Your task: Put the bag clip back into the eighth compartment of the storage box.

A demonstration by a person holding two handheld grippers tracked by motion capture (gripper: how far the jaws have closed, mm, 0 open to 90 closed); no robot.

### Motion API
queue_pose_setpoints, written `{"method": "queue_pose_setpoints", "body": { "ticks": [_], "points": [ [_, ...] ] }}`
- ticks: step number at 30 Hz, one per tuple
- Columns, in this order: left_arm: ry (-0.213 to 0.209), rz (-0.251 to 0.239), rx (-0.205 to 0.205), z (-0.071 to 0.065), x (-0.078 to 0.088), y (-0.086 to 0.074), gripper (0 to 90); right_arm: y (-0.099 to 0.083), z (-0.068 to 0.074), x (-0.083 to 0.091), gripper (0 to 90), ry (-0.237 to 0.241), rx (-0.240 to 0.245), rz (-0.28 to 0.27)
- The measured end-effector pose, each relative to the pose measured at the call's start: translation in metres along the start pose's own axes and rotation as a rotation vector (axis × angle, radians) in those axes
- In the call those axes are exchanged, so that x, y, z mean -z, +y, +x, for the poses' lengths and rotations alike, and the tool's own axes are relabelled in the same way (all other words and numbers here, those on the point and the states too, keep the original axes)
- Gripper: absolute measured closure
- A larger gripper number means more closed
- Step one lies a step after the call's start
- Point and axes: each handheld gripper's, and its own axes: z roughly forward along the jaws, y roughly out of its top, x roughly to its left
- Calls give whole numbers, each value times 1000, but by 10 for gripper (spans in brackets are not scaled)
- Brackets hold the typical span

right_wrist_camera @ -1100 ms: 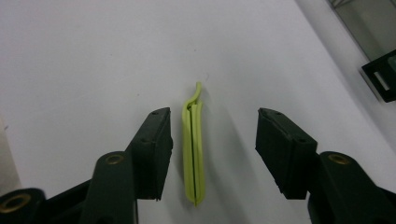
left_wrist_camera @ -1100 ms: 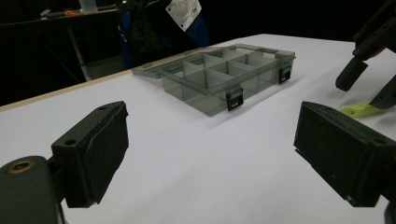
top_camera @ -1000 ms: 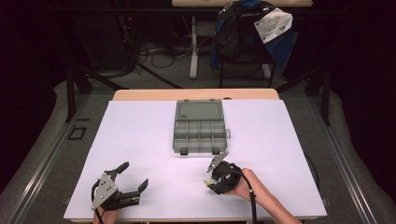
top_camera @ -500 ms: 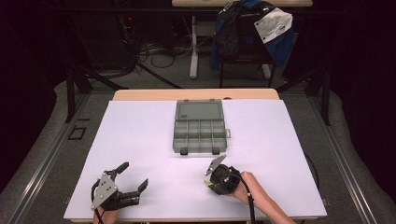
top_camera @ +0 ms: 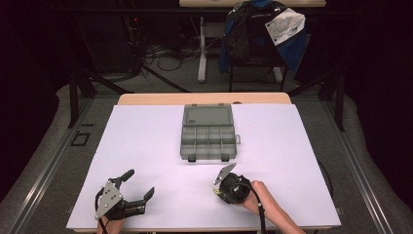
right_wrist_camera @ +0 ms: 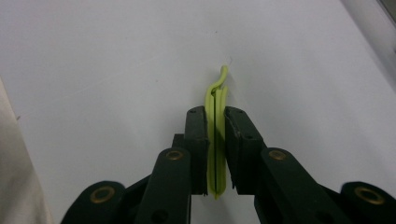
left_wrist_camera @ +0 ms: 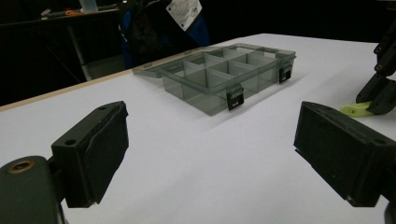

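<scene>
A thin yellow-green plastic clip (right_wrist_camera: 211,99) lies on the white table sheet (right_wrist_camera: 116,56). My right gripper (right_wrist_camera: 215,116) is shut on it: the jaws have just been closing and both pads press its sides. From above, that gripper (top_camera: 217,190) sits at the front right of centre, with the clip (top_camera: 215,192) at its tip. My left gripper (top_camera: 140,182) rests at the front left, open with nothing between its jaws (left_wrist_camera: 217,154). Its view also takes in the clip (left_wrist_camera: 356,109) and the right gripper (left_wrist_camera: 380,88) at the right edge.
A smoky grey compartment box (top_camera: 208,141) stands open mid-table with its lid laid flat behind; its cells look empty (left_wrist_camera: 219,77). Beyond the table's wooden far edge (top_camera: 204,99) are a chair draped with a blue jacket (top_camera: 263,34) and floor cables (top_camera: 160,53).
The right gripper's jaws have drawn together onto the yellow-green clip. Both hands have stayed where they were, and the left gripper is as open as before.
</scene>
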Motion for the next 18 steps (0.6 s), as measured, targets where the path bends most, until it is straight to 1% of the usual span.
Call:
{"method": "queue_pose_setpoints", "body": {
  "ticks": [8,11,12,15,17,18],
  "points": [
    [-2,2,4,0,-1,0,100,-3,-2,2,797,8,-3,-21],
    [-2,3,2,0,-1,0,100,-3,-3,3,798,4,-4,-29],
    [-2,2,4,0,-1,0,100,-3,-3,4,798,3,-13,-38],
    [-2,0,8,0,-1,-1,100,-3,-4,5,798,-1,-19,-50],
    [-3,0,7,0,-1,-1,100,-3,-4,5,798,-2,-17,-54],
    [-4,1,6,0,-1,-1,100,-3,-5,7,798,-6,-18,-65]
  ]
}}
